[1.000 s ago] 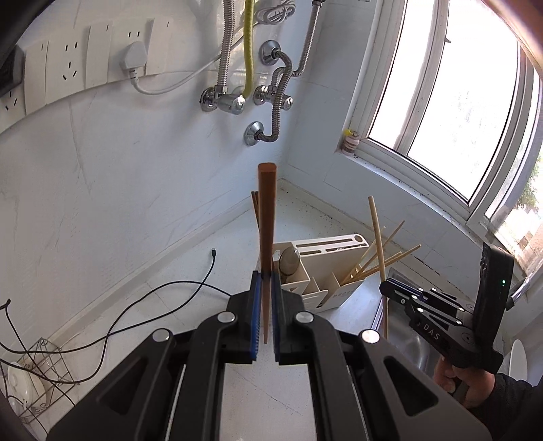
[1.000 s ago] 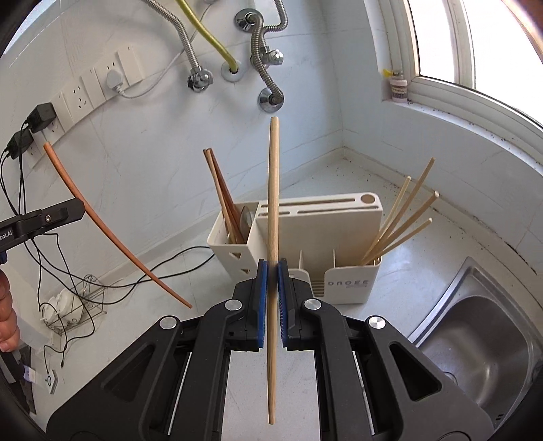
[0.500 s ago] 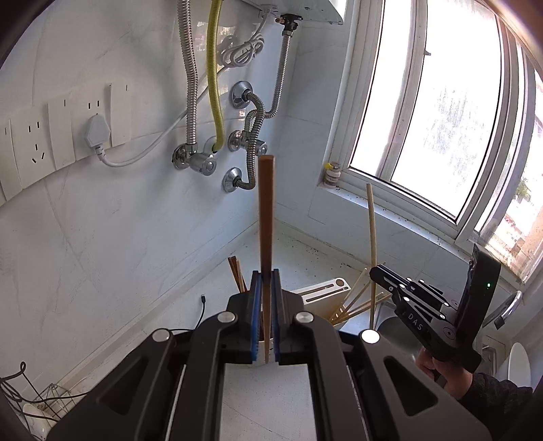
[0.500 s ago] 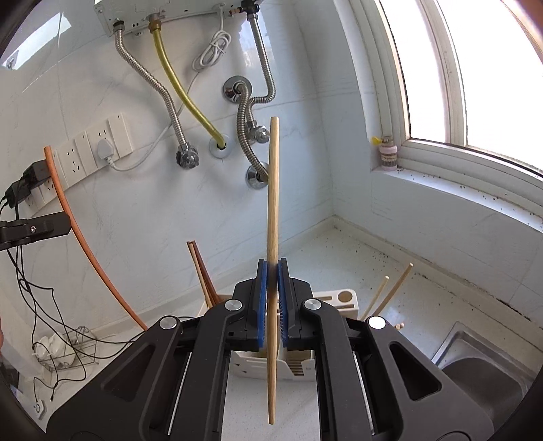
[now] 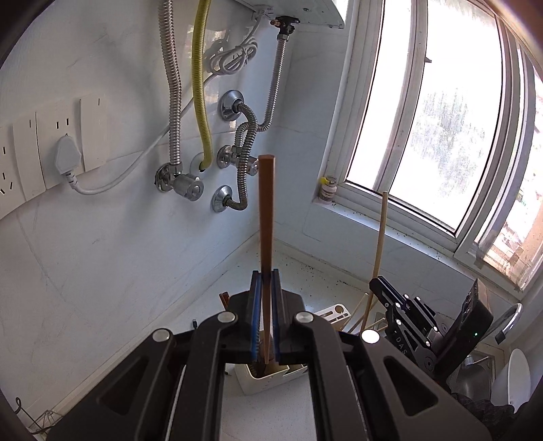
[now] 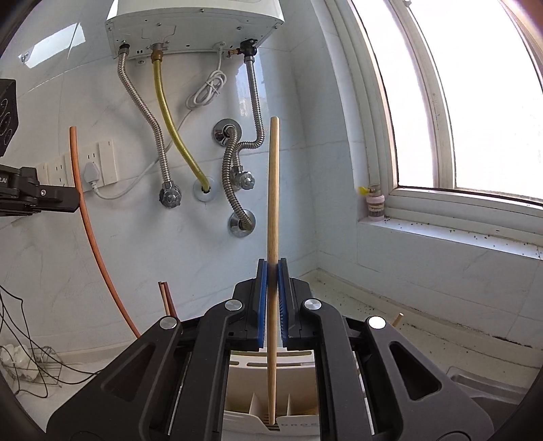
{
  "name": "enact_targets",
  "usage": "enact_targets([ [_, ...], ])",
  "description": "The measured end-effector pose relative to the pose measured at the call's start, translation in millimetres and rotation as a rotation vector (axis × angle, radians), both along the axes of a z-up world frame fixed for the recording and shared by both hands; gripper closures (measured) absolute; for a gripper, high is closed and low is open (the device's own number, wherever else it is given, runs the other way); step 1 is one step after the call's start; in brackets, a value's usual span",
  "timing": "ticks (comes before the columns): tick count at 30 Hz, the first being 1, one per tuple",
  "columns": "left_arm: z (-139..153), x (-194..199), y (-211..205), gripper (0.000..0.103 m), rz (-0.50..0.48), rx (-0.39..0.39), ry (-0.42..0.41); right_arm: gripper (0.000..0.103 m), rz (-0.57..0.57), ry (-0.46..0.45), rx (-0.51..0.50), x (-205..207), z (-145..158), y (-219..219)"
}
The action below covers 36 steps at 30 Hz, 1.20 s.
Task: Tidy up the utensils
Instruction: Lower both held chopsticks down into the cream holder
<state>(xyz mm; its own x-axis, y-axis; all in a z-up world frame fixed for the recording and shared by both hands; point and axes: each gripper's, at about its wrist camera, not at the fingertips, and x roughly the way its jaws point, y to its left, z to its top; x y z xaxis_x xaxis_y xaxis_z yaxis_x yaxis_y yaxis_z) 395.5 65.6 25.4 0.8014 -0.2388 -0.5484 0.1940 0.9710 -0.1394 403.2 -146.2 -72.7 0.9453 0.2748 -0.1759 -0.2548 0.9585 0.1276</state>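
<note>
Left wrist view: left gripper (image 5: pixel 265 281) jaws clamped on a reddish-brown chopstick (image 5: pixel 266 217), held near upright, blue pads pinching it approx mid-shaft. Top end sticks up in front of the tiled wall (image 5: pixel 101 254) w/ flex hoses (image 5: pixel 173 112); lower end hangs between the fingers above the cream utensil holder (image 5: pixel 258 380) on the countertop (image 5: pixel 210 308). Can't tell if the tip touches the holder. Tips of other brown chopsticks (image 5: pixel 224 299) poke up just left of the jaws, in the holder's left compartment. Right side of this view: right gripper (image 5: pixel 376 283) w/ a pale wooden chopstick (image 5: pixel 380 237) rising from it, person's dark sleeve (image 5: pixel 482 410) at the bottom edge. Pale sticks (image 5: pixel 359 312) lean out of the holder's right side, beside the knife-slot block (image 5: pixel 334 310).

Right wrist view: right gripper (image 6: pixel 271 268) jaws closed on the pale wooden chopstick (image 6: pixel 273 190), also near vertical, gripped approx mid-length. Lower end hangs over the holder's (image 6: pixel 244 390) divider section, tip close above the front wall; contact unclear. Left gripper (image 6: pixel 77 198) at left edge w/ the brown chopstick (image 6: pixel 88 230) through it, looks curved from lens distortion. Water heater (image 6: pixel 193 27) above, window (image 6: pixel 475 101) right, sink (image 6: pixel 475 378) corner bottom right, cables (image 6: pixel 40 369) + wire rack bottom left.
</note>
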Motion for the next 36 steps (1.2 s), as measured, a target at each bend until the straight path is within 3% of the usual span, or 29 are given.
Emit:
enact_targets([
  [18, -22, 28, -1, 0.098, -0.047, 0.017, -0.017, 0.097, -0.086, -0.178, 0.005, 8, -24, -1],
  [36, -44, 44, -2, 0.098, -0.068, -0.005, 0.02, 0.097, -0.102, -0.201, -0.06, 10, -47, 9],
])
